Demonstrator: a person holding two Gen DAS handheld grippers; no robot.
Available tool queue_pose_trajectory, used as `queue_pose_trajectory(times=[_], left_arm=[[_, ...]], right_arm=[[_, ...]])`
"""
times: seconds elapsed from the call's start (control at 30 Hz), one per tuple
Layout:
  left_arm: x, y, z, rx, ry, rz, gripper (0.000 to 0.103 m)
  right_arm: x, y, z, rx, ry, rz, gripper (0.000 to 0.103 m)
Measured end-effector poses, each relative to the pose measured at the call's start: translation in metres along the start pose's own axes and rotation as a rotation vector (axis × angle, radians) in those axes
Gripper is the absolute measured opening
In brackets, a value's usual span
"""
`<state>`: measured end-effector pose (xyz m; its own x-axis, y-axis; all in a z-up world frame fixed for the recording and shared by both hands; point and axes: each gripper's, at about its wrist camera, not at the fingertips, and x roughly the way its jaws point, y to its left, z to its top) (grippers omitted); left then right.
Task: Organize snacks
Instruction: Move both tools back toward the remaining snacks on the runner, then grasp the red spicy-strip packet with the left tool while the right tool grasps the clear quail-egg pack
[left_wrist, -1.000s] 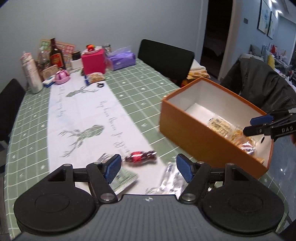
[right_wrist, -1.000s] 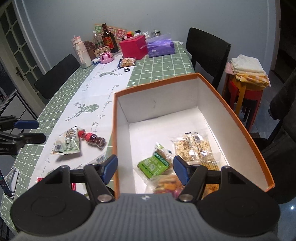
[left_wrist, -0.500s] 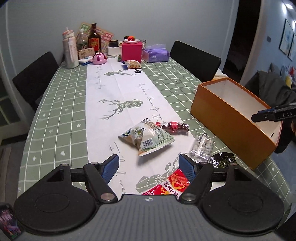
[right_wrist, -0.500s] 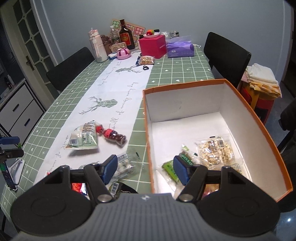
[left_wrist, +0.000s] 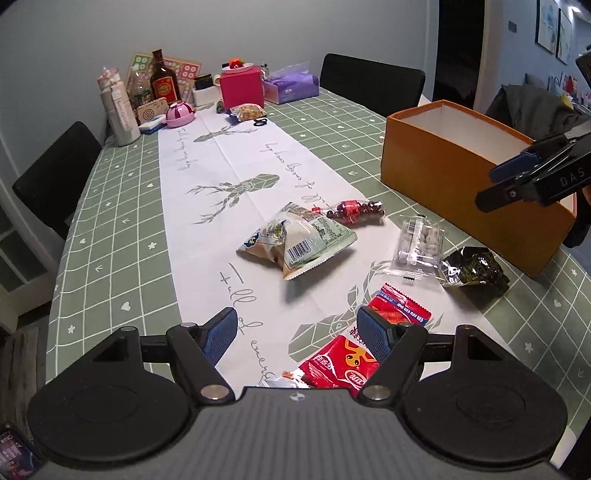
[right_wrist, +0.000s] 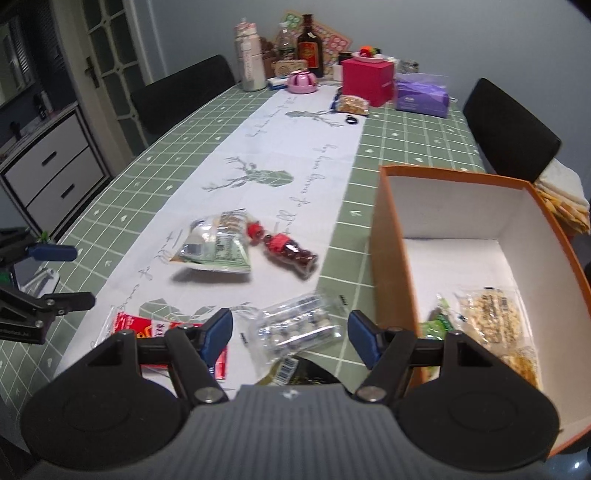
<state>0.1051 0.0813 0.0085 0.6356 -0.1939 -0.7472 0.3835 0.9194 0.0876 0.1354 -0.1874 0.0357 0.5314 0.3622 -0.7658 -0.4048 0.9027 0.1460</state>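
An orange box (left_wrist: 461, 184) (right_wrist: 391, 240) stands at the table's right side and holds a nut bar pack (right_wrist: 491, 317) and a green packet (right_wrist: 437, 326). Loose on the white runner lie a green-white snack bag (left_wrist: 299, 240) (right_wrist: 218, 247), a cola-bottle candy pack (left_wrist: 351, 212) (right_wrist: 291, 253), a clear pack of round sweets (left_wrist: 419, 243) (right_wrist: 295, 328), a black packet (left_wrist: 472, 266) and red packets (left_wrist: 340, 365). My left gripper (left_wrist: 297, 330) is open above the red packets, gripping nothing. My right gripper (right_wrist: 291, 332) hovers over the clear pack just left of the box, jaws opening, nothing pressed between them.
The far end of the table is crowded with a pink box (left_wrist: 242, 88), a purple tissue pack (left_wrist: 291, 86), a brown bottle (left_wrist: 162, 83) and a small snack bag (left_wrist: 247, 110). Black chairs (left_wrist: 369, 85) (left_wrist: 55, 177) stand around the table. A drawer cabinet (right_wrist: 55, 170) is at the left.
My right gripper has come out of the box leftward and now hangs over the clear pack. My left gripper has drawn back from the box to the red packets near the front edge.
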Motion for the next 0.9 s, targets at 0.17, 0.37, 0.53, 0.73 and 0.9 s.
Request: queue_pose_trajectory(times=[0.17, 0.37, 0.53, 0.73, 0.9], left_arm=[[0.015, -0.015, -0.009, 0.125, -0.004, 0.043, 0.087], [0.039, -0.038, -0.014, 0.234, 0.024, -0.015, 0.087], [0.053, -0.058, -0.011, 0.311, 0.042, -0.053, 0.087], [0.065, -0.072, -0.014, 0.351, 0.077, -0.090, 0.089], [0.073, -0.073, -0.017, 0.374, 0.116, -0.096, 0.089]], right_arm=[[0.019, 0.017, 0.001, -0.031, 0.040, 0.007, 0.070], [0.051, 0.019, -0.004, 0.044, 0.095, -0.041, 0.072], [0.077, 0.011, -0.011, 0.177, 0.127, -0.111, 0.084], [0.095, 0.010, -0.012, 0.268, 0.130, -0.163, 0.088], [0.111, 0.008, -0.007, 0.331, 0.155, -0.179, 0.089]])
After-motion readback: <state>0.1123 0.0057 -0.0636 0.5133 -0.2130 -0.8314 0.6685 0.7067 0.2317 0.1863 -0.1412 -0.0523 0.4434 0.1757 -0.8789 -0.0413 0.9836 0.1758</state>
